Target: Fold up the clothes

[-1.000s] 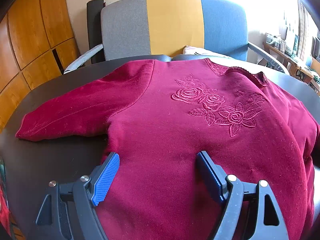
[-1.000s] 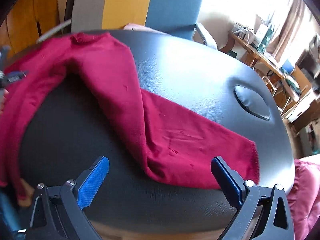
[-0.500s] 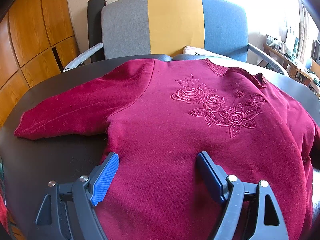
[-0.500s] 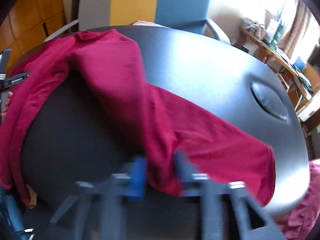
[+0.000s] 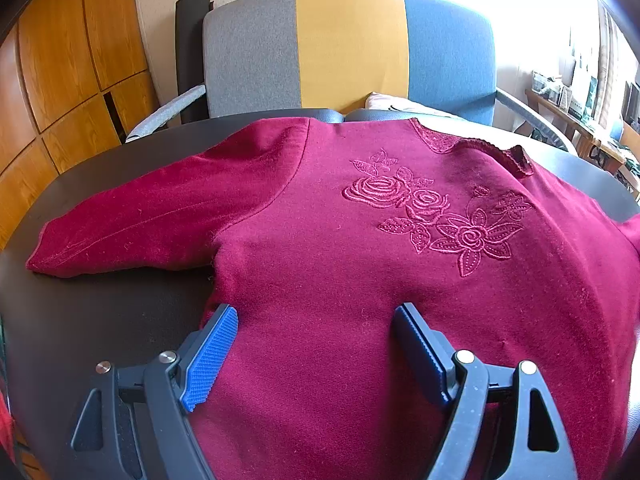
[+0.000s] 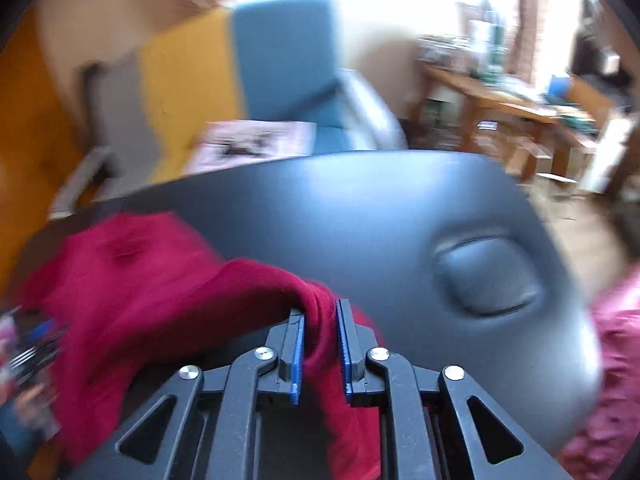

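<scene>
Sweater [image 5: 360,280], crimson, flat on counter [image 5: 100,312]: right gripper [image 6: 320,344] jaws clamp its right sleeve [image 6: 320,320], body leftward; left gripper [image 5: 316,344] jaws agape over hem.

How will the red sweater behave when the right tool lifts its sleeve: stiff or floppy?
Probably floppy: the sleeve bunches and sags where the right tool pinches it. The sweater looks like thick, soft knit lying flat on the table, so most of it would likely trail and drag rather than lift in one piece.

Tricolour chair [image 5: 348,48] — black table [image 6: 360,200]
</scene>
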Motion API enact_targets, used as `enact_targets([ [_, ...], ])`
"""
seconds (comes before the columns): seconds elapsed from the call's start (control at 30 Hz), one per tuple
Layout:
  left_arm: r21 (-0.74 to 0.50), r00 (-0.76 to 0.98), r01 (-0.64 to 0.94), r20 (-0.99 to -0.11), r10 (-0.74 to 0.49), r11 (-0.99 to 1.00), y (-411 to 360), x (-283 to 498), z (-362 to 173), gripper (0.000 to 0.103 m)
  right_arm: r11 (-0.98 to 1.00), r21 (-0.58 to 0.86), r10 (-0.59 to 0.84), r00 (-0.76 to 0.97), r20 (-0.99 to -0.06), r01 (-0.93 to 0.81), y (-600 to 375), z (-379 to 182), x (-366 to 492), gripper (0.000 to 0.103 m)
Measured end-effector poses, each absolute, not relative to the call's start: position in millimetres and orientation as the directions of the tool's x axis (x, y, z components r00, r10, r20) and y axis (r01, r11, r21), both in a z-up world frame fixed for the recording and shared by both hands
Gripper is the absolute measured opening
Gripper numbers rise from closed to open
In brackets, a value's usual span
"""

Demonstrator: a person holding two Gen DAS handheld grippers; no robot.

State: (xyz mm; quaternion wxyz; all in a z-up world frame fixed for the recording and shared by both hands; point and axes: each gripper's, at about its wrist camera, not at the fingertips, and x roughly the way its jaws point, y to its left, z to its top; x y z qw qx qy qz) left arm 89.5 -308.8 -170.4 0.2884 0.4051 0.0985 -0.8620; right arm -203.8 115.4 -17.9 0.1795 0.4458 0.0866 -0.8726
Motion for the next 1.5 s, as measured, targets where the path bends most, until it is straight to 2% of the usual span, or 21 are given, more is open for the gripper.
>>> enact_targets([
  [0.03,0.065,-0.505,0.577,-0.755,-0.418,-0.814,-308.8,89.4,-170.3,0.083,-0.945,-0.061,-0.142,-0.572,-0.808,0.32,113.3,-22.3,-220.2,0.027],
  [0.07,0.065,-0.504,0.577,-0.756,-0.418,-0.814,-308.9,89.3,-170.2,0.083,-0.956,-0.109,-0.079,-0.596,-0.799,0.272,111.5,-24.8,-228.3,0.03],
  [0.13,0.066,-0.504,0.577,-0.756,-0.419,-0.814,-308.8,89.1,-170.4,0.083,-0.965,-0.17,0.003,-0.638,-0.77,0.2,105.0,-24.3,-237.5,0.043],
  [0.2,0.066,-0.504,0.577,-0.756,-0.419,-0.814,-308.8,88.9,-170.6,0.083,-0.974,-0.076,-0.08,-0.634,-0.769,0.215,95.0,-20.3,-232.8,0.051],
  [0.23,0.067,-0.503,0.578,-0.756,-0.42,-0.814,-308.7,88.7,-170.5,0.083,-0.963,-0.023,-0.155,-0.622,-0.767,0.268,83.1,-19.1,-223.6,0.061],
  [0.27,0.068,-0.503,0.578,-0.755,-0.42,-0.814,-308.5,88.5,-170.4,0.083,-0.943,0.009,-0.222,-0.609,-0.762,0.332,65.8,-19.2,-210.2,0.065],
  [0.33,0.066,-0.504,0.578,-0.756,-0.419,-0.814,-308.8,88.8,-170.2,0.083,-0.898,0.051,-0.32,-0.57,-0.757,0.437,31.9,-22.8,-181.5,0.067],
  [0.43,0.071,-0.502,0.578,-0.754,-0.423,-0.813,-308.0,89.5,-169.5,0.083,-0.803,0.215,-0.499,-0.43,-0.752,0.555,-20.0,-45.7,-133.0,0.069],
  [0.5,0.084,-0.495,0.584,-0.752,-0.436,-0.808,-305.9,92.2,-168.8,0.083,-0.776,0.298,-0.549,-0.361,-0.754,0.556,-46.2,-65.5,-114.0,0.069],
  [0.6,0.097,-0.482,0.604,-0.746,-0.46,-0.791,-302.7,105.2,-167.7,0.083,-0.791,0.378,-0.556,-0.306,-0.773,0.481,-79.2,-99.7,-94.8,0.074],
  [0.67,0.133,-0.454,0.623,-0.741,-0.494,-0.771,-302.0,116.5,-169.6,0.083,-0.81,0.374,-0.543,-0.336,-0.77,0.452,-92.8,-115.4,-90.7,0.076],
  [0.73,0.165,-0.427,0.64,-0.736,-0.525,-0.751,-301.7,127.5,-171.4,0.082,-0.827,0.37,-0.529,-0.365,-0.766,0.423,-106.5,-130.9,-86.7,0.09],
  [0.8,0.142,-0.434,0.64,-0.744,-0.508,-0.755,-307.7,130.2,-171.2,0.082,-0.834,0.325,-0.509,-0.394,-0.766,0.445,-121.9,-136.9,-89.6,0.101],
  [0.83,0.136,-0.435,0.64,-0.747,-0.502,-0.756,-310.9,130.0,-171.0,0.083,-0.841,0.281,-0.483,-0.409,-0.774,0.462,-130.4,-138.8,-91.5,0.103],
  [1.0,0.12,-0.421,0.647,-0.767,-0.484,-0.753,-335.7,112.7,-171.7,0.087,-0.835,0.096,-0.384,-0.45,-0.806,0.541,-168.4,-150.8,-112.6,0.103],
  [1.13,0.065,-0.422,0.67,-0.786,-0.452,-0.74,-368.1,97.2,-173.7,0.103,-0.772,0.002,-0.376,-0.454,-0.808,0.635,-187.5,-147.6,-134.3,0.103],
  [1.3,-0.001,-0.424,0.696,-0.808,-0.409,-0.718,-408.2,78.0,-176.2,0.103,-0.652,-0.027,-0.442,-0.409,-0.799,0.758,-211.8,-150.7,-184.7,0.103],
  [1.5,-0.012,-0.438,0.682,-0.808,-0.395,-0.731,-421.6,60.0,-178.1,0.103,-0.637,-0.018,-0.466,-0.403,-0.788,0.771,-221.4,-151.6,-203.7,0.103],
])
